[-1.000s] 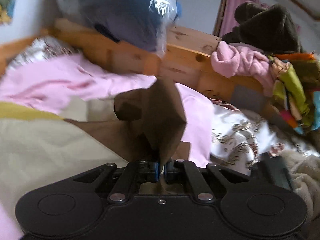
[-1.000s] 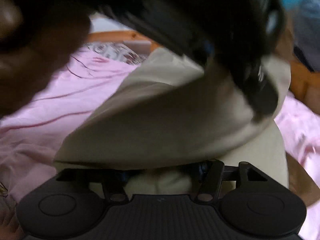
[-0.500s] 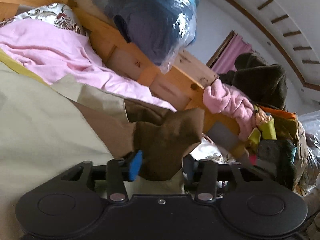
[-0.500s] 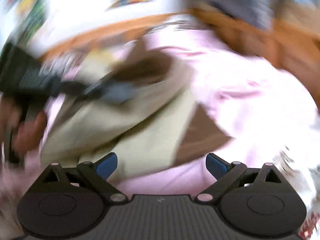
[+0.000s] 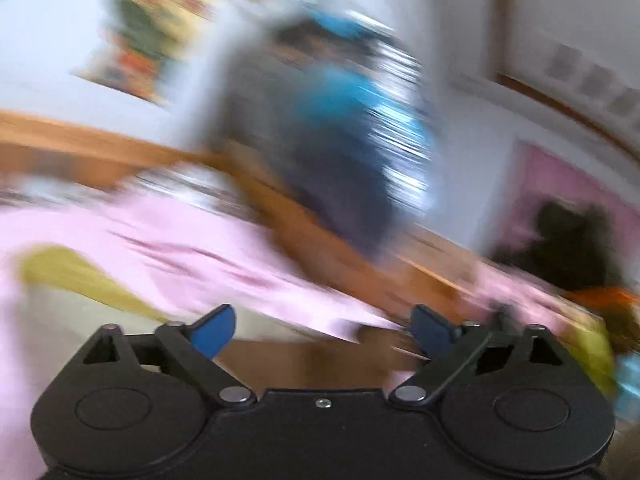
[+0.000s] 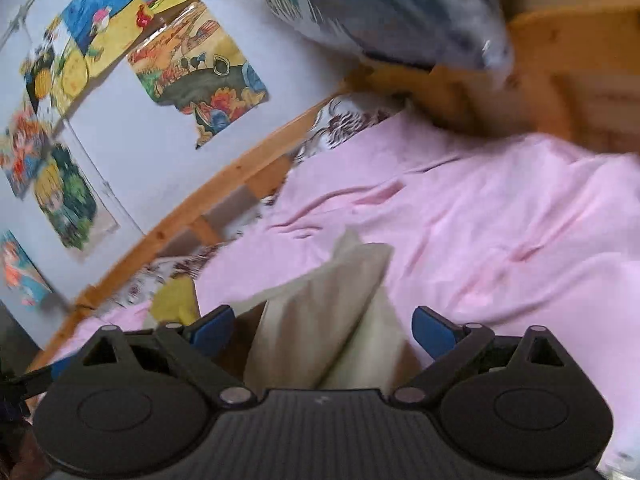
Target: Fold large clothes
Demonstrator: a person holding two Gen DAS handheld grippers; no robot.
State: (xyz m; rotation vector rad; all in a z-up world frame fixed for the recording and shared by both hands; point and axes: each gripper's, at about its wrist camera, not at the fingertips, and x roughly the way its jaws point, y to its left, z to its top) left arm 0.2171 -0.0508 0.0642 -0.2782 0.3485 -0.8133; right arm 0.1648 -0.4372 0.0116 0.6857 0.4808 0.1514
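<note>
Both grippers let go since the earlier frame: left gripper (image 5: 322, 330) jaws opening, right gripper (image 6: 323, 330) jaws apart; beige garment (image 6: 332, 320) lies loose between right jaws on pink bedsheet (image 6: 500, 220); fold released, next needs a fresh edge grip

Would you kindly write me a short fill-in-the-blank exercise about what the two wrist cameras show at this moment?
1. The sheet spread over the bed is ____ in colour.
2. The pads of the right gripper are ____ in colour.
3. The folded cloth between the right gripper's pads is ____ in colour.
4. The pictures hang on the ____.

Missing words: pink; blue; beige; wall
</note>
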